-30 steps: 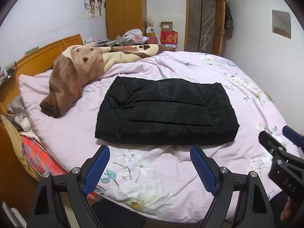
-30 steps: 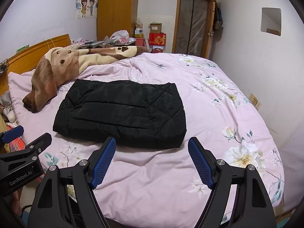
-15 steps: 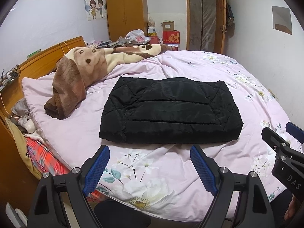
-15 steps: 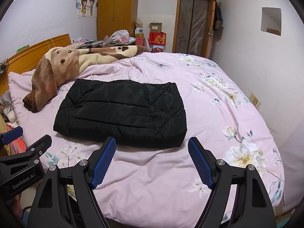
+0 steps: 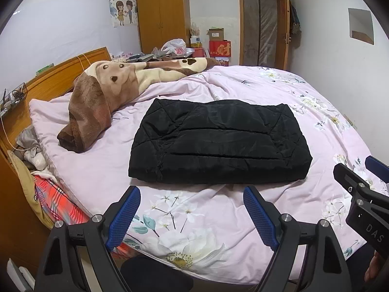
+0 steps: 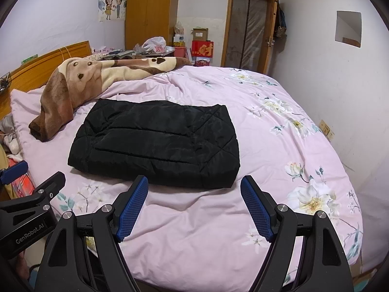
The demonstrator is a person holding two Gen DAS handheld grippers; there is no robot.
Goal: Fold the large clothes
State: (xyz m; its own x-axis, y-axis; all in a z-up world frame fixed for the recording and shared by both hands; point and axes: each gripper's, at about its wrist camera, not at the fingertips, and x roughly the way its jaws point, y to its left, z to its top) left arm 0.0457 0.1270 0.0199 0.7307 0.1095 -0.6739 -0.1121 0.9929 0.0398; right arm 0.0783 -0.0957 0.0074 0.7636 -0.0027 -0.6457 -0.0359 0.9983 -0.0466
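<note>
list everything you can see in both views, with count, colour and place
folded quilted jacket: 1, black, middle of bed
floral duvet: 1, pink, covers bed
plush bear blanket: 1, brown and cream, bunched by headboard
wooden headboard: 1, orange-brown, left
wooden wardrobe: 1, orange-brown, far wall
red box: 1, beside door
wooden door: 1, brown frame, far wall
left gripper: 1, black, blue pads, open, empty
right gripper: 1, black, blue pads, open, empty

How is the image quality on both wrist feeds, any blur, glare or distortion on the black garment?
Left wrist view: sharp, evenly lit, no glare; black garment reads dark, quilting faint; fisheye bends the bed edges, corners vignetted. Right wrist view: the same, garment sharp, no motion blur.
</note>
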